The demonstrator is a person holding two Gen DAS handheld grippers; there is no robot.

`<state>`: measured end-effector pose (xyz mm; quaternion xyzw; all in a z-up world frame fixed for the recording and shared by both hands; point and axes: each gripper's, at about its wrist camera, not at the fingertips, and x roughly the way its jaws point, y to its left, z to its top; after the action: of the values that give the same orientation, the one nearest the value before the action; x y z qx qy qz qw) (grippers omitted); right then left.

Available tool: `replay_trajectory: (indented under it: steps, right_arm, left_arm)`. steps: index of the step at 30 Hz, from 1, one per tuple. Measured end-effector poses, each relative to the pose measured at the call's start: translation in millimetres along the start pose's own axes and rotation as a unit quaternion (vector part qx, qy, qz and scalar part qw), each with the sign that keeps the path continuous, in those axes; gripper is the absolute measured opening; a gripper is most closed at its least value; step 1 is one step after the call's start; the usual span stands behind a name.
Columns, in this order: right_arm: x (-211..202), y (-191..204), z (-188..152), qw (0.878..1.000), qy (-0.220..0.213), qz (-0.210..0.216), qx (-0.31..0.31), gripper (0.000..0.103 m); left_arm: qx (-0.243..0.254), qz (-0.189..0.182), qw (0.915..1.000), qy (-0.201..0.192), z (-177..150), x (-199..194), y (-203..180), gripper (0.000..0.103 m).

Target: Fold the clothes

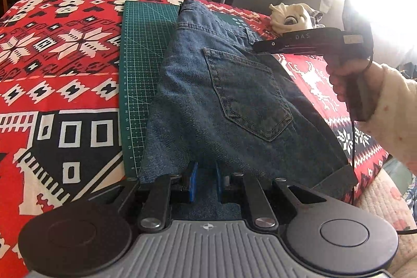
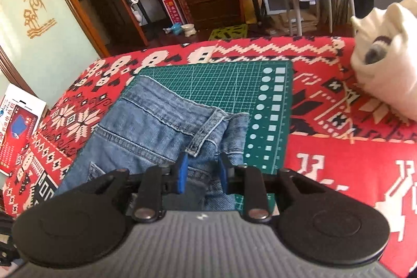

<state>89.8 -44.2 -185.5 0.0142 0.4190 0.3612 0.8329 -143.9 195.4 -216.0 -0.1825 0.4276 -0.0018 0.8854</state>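
"DAS" is showing on the right claw's black body (image 1: 302,39); ruler numbers 8–16 are running along the green cutting mat (image 1: 135,85).

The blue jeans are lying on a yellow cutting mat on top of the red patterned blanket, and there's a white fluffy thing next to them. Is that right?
Almost. The cutting mat is green, not yellow; the right wrist view shows its pale grid lines clearly. The rest holds: the jeans lie on it, over the red patterned blanket, with the white fluffy thing off to the side.
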Motion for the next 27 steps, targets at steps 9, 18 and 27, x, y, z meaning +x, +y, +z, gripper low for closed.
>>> replay_trajectory:
  steps: [9, 18, 27]
  right_arm:
    - [-24.5, 19.6, 11.7, 0.997, -0.044, -0.041, -0.057, 0.002]
    - [-21.9, 1.9, 1.9, 0.998, -0.043, -0.053, -0.006, 0.000]
    - [-12.5, -12.8, -4.6, 0.994, -0.021, -0.103, -0.024, 0.000]
  left_arm:
    - [-0.001, -0.005, 0.9999, 0.012, 3.0, 3.0, 2.0, 0.013]
    - [-0.020, -0.020, 0.9996, 0.008, 8.6, -6.5, 1.8, 0.013]
    - [-0.005, -0.025, 0.9994, 0.022, 11.3, 7.8, 1.9, 0.016]
